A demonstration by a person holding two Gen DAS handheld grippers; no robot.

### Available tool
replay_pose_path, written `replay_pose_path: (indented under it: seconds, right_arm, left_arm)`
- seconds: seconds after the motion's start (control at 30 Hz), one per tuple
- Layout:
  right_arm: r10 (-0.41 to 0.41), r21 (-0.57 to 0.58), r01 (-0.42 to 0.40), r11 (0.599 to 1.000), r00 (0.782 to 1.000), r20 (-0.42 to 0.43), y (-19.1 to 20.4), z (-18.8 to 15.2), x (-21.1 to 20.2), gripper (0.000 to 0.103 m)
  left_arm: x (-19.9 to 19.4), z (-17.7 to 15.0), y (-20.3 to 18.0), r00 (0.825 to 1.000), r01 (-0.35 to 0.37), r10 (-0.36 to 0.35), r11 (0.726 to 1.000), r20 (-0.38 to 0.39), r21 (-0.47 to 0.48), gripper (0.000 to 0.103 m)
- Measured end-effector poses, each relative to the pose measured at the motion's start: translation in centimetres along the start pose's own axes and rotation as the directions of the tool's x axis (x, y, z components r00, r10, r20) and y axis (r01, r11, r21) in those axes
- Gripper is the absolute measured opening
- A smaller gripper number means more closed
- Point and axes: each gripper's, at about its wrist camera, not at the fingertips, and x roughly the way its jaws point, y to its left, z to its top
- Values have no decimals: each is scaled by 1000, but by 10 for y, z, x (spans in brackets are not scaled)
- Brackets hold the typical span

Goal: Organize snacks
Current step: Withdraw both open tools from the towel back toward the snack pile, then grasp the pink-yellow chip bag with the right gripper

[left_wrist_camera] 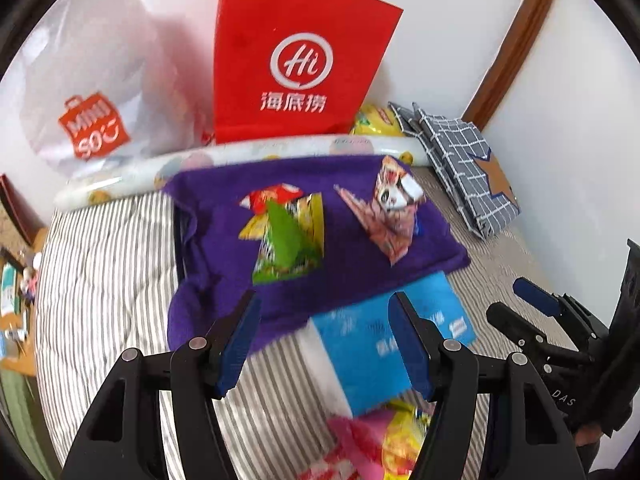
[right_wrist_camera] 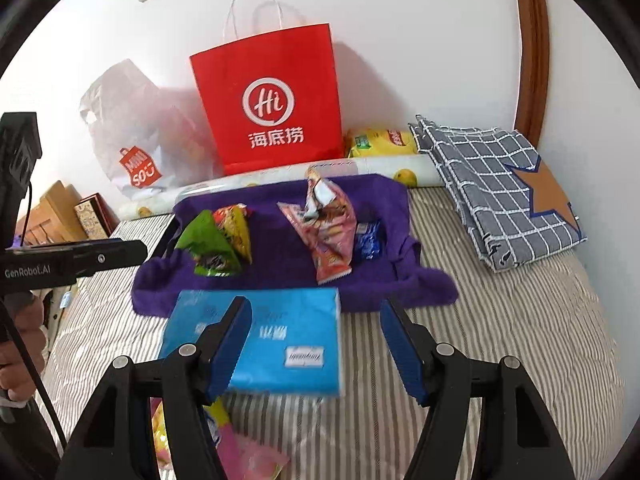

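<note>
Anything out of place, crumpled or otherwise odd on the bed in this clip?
Yes. The pink snack packet on the purple cloth is crumpled, its top torn open. A yellow chip bag lies wedged behind the rolled mat. More packets lie off the cloth, near the camera.

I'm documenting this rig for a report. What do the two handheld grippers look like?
Both the left gripper and the right gripper have black plastic linkage arms with silver pivot pins and blue ridged pads. White "GenRobot.AI" lettering marks the left one's body.
</note>
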Motion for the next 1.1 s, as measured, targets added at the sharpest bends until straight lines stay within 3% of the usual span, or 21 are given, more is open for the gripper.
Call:
replay_pose_path:
  seconds: [0.6, 0.8, 0.93, 1.0, 1.1]
  right_arm:
    - [44, -24, -45, 999, 998, -33, 28, -37, -25, 65]
    - [96, -18, -98, 995, 993, -70, 40, -51, -30, 65]
    - [178, -25, -182, 983, 978, -105, 58, -59, -29, 65]
    - [181, -49, -189, 981, 975, -129, 70, -63, -24, 72]
    - [176, -66, -189, 980, 970, -166, 83, -69, -12, 72]
  left_arm:
    - [-33, -57, 11, 1000, -16, 16, 998, -9, -53, 65]
    - [-40, -73, 27, 999, -37, 34, 994, -23, -107, 65]
    - [-46, -82, 31, 999, -44, 41, 991, -24, -128, 65]
    - [-48, -86, 31, 999, -50, 47, 990, -25, -131, 65]
    - [-53, -92, 32, 998, -55, 52, 991, -21, -126, 65]
